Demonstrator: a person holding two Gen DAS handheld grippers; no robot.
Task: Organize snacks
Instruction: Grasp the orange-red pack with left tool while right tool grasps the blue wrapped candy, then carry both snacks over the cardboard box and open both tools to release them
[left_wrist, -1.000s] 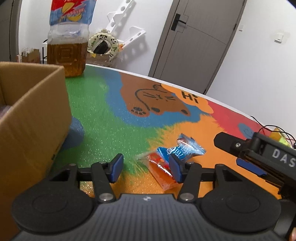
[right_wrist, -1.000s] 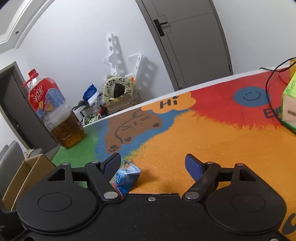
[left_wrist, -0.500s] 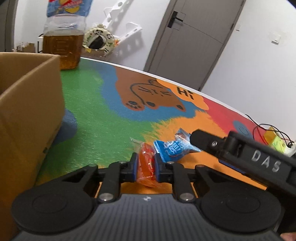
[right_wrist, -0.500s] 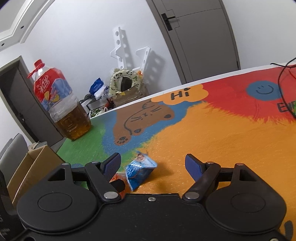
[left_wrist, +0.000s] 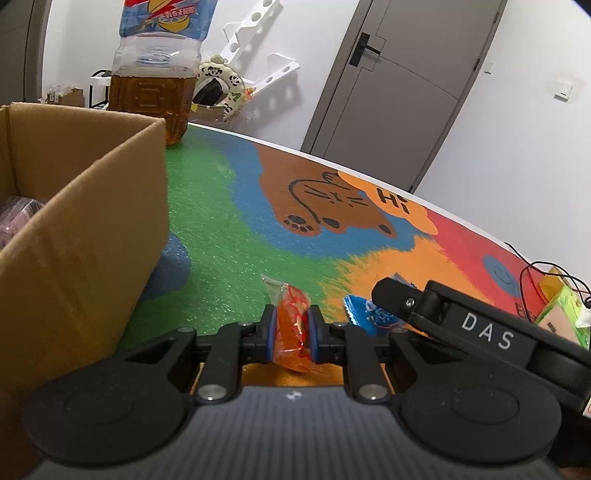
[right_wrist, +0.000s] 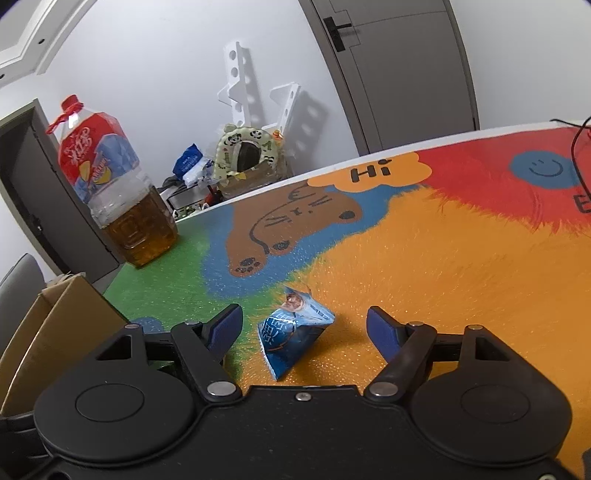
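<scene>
The bench, covered by a colourful cartoon-printed mat, has its white far edge curving below the grey door; between that edge and the tools lies a broad stretch of green, blue and orange surface.

The left tool is clenched on an orange clear-wrapped snack packet, its blue pads pressing both sides of it, close above the bench. Just left of it rises the tall brown cardboard box, whose near wall and corner stand close to the left finger. The right tool is spread wide, released, with a small blue foil snack packet lying on the orange patch between its fingers, touching neither.

At the far left corner stands a large clear plastic bottle of amber oil with a red and blue label. From the left wrist view, the black body of the right tool crosses in front of the blue packet and hides most of it. A green and yellow carton with black cables sits at the right rim, cut off by the frame. Something pale pink lies inside the box, too little of it showing to identify.
</scene>
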